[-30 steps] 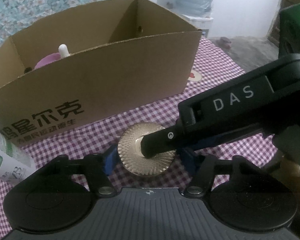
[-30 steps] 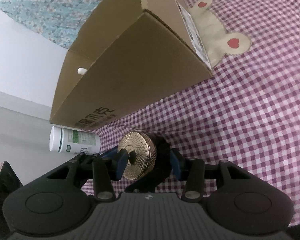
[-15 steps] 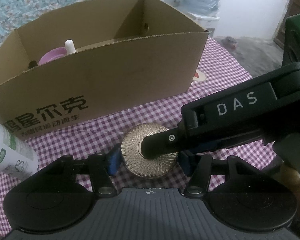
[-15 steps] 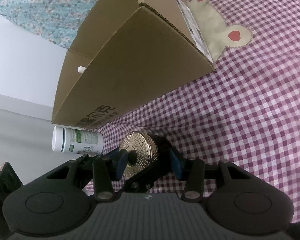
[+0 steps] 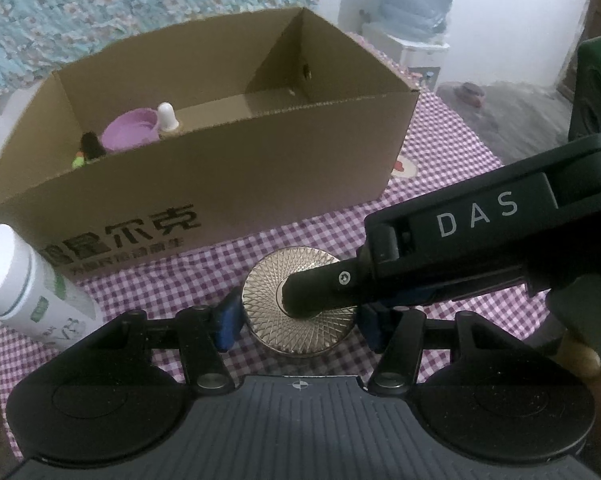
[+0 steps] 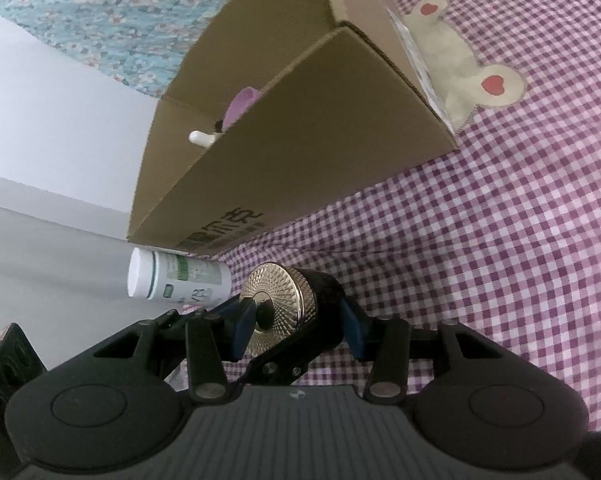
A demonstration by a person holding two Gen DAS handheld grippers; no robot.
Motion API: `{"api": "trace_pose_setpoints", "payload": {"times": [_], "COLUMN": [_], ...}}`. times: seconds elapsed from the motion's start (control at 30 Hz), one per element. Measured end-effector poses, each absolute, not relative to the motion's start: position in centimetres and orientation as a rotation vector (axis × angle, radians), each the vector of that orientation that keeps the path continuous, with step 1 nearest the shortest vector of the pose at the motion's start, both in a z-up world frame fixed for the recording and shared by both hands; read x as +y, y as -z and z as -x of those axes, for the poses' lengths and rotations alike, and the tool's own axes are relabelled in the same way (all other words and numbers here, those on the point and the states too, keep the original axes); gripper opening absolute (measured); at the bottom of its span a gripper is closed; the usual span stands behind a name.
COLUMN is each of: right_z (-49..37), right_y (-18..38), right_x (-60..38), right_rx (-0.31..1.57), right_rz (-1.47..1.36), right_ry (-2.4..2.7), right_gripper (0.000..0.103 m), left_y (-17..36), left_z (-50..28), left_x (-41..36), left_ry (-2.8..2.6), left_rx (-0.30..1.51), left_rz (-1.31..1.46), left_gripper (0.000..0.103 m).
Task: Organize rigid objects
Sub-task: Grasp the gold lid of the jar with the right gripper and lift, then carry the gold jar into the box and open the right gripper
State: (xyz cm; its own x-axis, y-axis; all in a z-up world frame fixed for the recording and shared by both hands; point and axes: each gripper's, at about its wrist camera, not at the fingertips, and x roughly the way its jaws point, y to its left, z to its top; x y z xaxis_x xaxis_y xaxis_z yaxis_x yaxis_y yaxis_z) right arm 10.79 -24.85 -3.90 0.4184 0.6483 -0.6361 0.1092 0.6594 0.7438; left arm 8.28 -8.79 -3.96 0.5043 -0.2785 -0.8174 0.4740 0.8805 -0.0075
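A round jar with a gold patterned lid (image 5: 274,302) and a black body (image 6: 324,292) is held off the checked cloth. My left gripper (image 5: 296,320) is shut on its sides. My right gripper (image 6: 296,320) is shut on it from top and bottom, one blue pad on the lid's centre; its black finger (image 5: 440,256) crosses the left wrist view. The open cardboard box (image 5: 236,160) stands just behind, also in the right wrist view (image 6: 300,136).
Inside the box are a purple bowl (image 5: 130,136), a white-tipped bottle (image 5: 167,116) and a dark item (image 5: 88,148). A white bottle with a green label (image 5: 24,284) lies left of the jar, also in the right wrist view (image 6: 176,280). A purple checked cloth (image 6: 480,220) covers the table.
Both grippers have risen with the jar between them. The box interior and its contents now show more over the near wall.
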Motion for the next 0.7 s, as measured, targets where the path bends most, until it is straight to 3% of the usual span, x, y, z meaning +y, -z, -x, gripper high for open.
{"api": "trace_pose_setpoints", "payload": {"times": [0.47,0.7], "right_z": [-8.6,-9.5], "right_y": [-0.5,-5.3], "right_x": [-24.4,-23.9], "right_rx": [1.024,0.948], "right_rz": [-0.781,-0.729], "right_ry": [-0.417,-0.459], "right_gripper": [0.050,0.050], "left_y": [-0.1,-4.7], "left_z": [-6.0,-7.0], "left_x": [-8.3,-8.0], "left_ry": [0.427,0.397], "left_rx": [0.854,0.771], "left_rz": [-0.220,-0.211], "left_gripper": [0.058,0.058]}}
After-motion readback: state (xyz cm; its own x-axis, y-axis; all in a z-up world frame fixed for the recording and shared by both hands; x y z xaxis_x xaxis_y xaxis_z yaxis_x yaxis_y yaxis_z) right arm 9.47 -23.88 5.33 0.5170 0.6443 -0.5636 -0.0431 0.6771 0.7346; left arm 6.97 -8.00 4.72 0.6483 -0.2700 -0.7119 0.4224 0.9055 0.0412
